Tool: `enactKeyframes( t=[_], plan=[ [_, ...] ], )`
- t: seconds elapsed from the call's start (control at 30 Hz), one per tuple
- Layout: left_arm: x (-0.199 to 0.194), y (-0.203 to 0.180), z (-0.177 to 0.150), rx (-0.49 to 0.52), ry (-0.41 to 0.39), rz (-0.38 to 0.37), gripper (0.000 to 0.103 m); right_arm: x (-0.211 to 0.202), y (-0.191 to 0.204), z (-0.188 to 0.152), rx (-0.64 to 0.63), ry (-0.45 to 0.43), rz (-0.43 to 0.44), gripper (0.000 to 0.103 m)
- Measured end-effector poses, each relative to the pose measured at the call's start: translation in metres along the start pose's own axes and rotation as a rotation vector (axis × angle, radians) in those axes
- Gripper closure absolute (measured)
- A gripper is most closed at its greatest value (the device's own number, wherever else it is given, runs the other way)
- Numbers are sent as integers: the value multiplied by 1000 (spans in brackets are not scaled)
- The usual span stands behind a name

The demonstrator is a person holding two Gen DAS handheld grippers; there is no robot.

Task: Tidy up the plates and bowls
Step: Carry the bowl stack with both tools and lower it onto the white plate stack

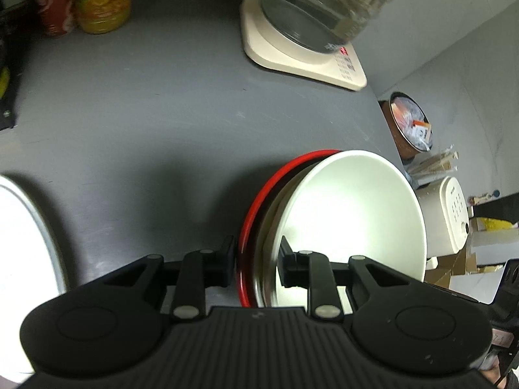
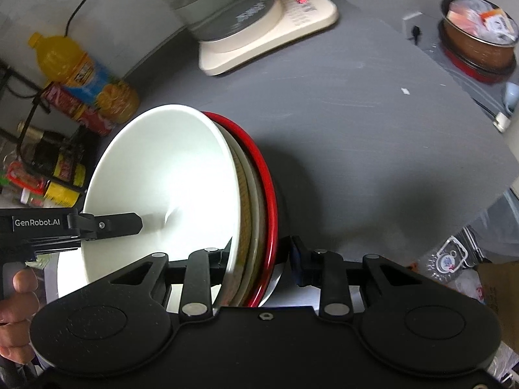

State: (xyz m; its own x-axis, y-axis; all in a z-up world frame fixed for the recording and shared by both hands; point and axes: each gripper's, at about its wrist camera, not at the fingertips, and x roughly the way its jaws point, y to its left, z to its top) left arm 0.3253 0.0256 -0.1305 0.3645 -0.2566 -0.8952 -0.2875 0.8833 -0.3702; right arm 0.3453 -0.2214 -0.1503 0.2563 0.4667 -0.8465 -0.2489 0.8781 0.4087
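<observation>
Both tools, left tool (image 1: 256,262) and right tool (image 2: 259,259), were clamped on the gathered stack of dishes (image 2: 168,175) above the table (image 1: 146,113); setting it down remained.

Both wrist views steep down, close; share dish stack (image 1: 340,214).

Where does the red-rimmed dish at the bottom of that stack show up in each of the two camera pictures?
Left wrist view: the red-rimmed dish is right of centre, low, its edge curving along the left side of the white bowl.
Right wrist view: the red-rimmed dish is at the centre, curving along the right side of the white bowl.
Shared landmark: the cream kettle base on the grey table, at the top of both views.
</observation>
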Motion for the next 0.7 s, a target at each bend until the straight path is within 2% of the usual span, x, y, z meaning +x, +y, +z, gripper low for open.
enactKeyframes(
  t=[0.7],
  plan=[
    [-83,104,-16,-153,-122,52,79,22,123,-6,-190,29,83,73]
  ],
)
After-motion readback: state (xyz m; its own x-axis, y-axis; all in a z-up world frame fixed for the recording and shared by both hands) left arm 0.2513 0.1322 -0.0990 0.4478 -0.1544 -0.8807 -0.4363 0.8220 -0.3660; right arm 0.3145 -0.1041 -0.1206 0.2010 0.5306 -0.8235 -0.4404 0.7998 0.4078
